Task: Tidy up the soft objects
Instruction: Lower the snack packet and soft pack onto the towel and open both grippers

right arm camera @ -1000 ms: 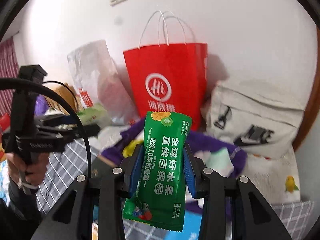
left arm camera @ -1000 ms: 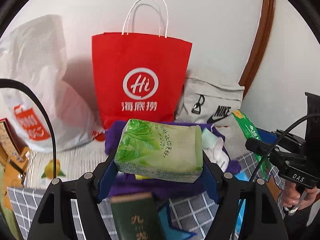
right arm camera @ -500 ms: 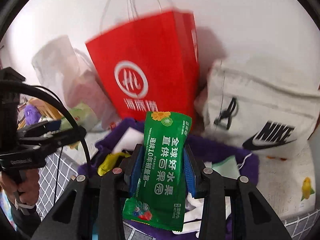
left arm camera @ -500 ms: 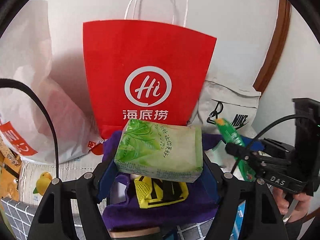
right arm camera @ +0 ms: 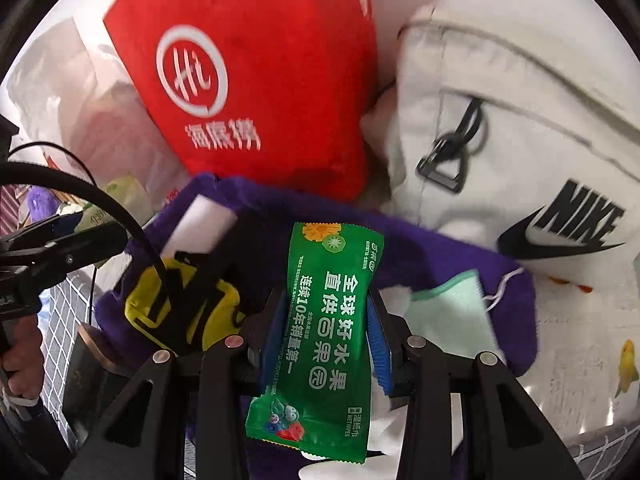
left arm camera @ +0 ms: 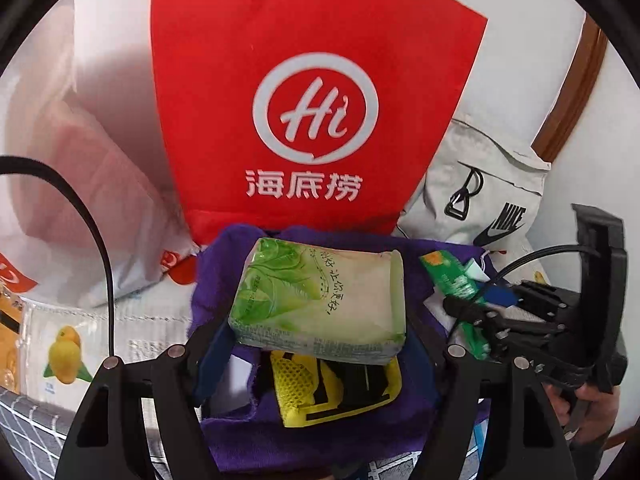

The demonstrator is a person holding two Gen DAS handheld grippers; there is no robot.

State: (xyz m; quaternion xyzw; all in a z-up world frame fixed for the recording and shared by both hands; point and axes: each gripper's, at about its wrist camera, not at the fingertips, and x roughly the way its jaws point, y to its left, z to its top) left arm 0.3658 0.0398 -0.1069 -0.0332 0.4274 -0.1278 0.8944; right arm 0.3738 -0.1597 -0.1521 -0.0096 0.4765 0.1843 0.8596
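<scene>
My left gripper (left arm camera: 318,320) is shut on a pale green tissue pack (left arm camera: 320,300) and holds it above a purple fabric bin (left arm camera: 320,436) with a yellow and black pouch (left arm camera: 336,392) inside. My right gripper (right arm camera: 326,328) is shut on a green wet-wipes packet (right arm camera: 324,344) over the same purple bin (right arm camera: 432,256), where a mint green mask (right arm camera: 448,316) and the yellow pouch (right arm camera: 180,308) lie. The right gripper with its green packet (left arm camera: 456,284) shows at the right of the left wrist view.
A red paper bag (left arm camera: 316,92) stands behind the bin against the wall. A white Nike bag (left arm camera: 480,192) lies to its right, a white plastic bag (left arm camera: 80,184) to its left. A grid-patterned cloth (left arm camera: 28,432) covers the surface in front.
Both grippers have moved forward and down toward the purple bin, still holding their packs. The red bag and the bin now fill much more of both views.
</scene>
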